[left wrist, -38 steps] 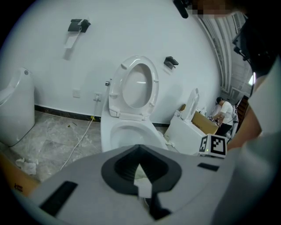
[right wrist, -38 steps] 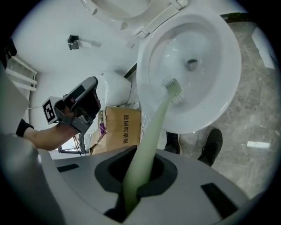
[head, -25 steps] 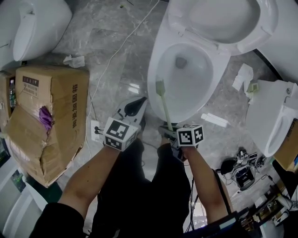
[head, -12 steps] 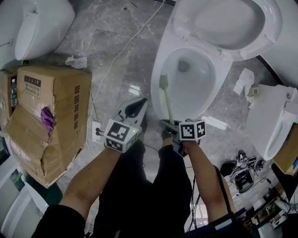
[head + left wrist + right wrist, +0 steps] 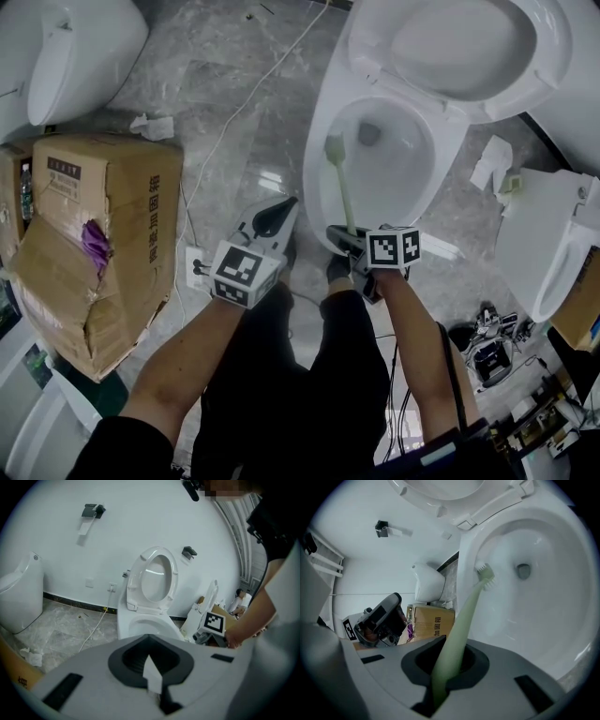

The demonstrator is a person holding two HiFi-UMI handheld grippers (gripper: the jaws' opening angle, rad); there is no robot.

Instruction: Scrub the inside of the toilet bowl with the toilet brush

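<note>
We look down on a grey marbled floor. On it stand an open toilet at one o'clock, a torn cardboard box at nine, a crumpled tissue at ten, and a white cable trailing from twelve.

A torn cardboard box with Chinese print on its side sits on the grey marble floor, something purple showing through the tear. A crumpled tissue lies just beyond it, near a white cable running across the floor. A second white toilet stands beyond the box.
</note>
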